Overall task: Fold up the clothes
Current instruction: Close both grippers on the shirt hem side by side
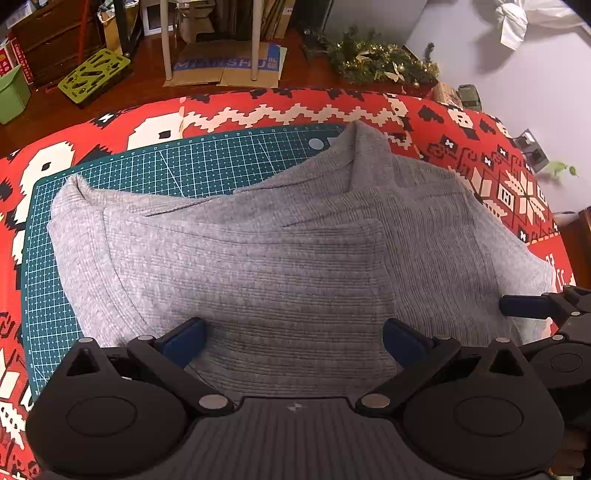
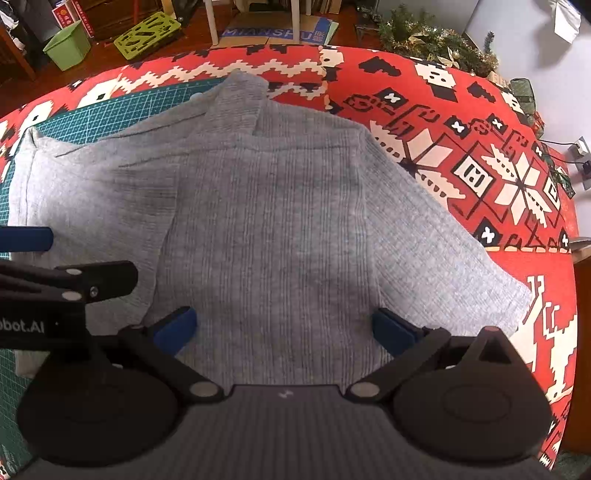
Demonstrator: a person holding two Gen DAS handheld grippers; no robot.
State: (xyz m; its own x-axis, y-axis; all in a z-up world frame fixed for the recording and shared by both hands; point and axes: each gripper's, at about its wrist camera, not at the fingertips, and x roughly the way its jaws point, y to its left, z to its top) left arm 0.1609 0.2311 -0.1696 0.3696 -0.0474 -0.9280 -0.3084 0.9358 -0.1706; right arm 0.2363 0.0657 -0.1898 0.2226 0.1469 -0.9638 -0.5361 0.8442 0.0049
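A grey ribbed sweater point(image 1: 280, 258) lies flat on the green cutting mat point(image 1: 155, 162), its collar pointing away from me and one sleeve folded across its body. My left gripper point(image 1: 293, 341) hovers open over the near hem, its blue fingertips point(image 1: 186, 338) spread wide with only cloth below them. In the right wrist view the same sweater point(image 2: 269, 221) fills the middle, and my right gripper point(image 2: 282, 330) is open over its lower part. The left gripper's blue finger point(image 2: 26, 238) shows at that view's left edge.
A red patterned cloth point(image 2: 480, 166) covers the table under the mat. Beyond the far edge stand a green crate point(image 2: 146, 35), a green bin point(image 2: 68, 46), white chair legs point(image 1: 168, 40) on cardboard, and a tinsel wreath point(image 1: 380, 59). A wall socket point(image 2: 581, 151) is on the right.
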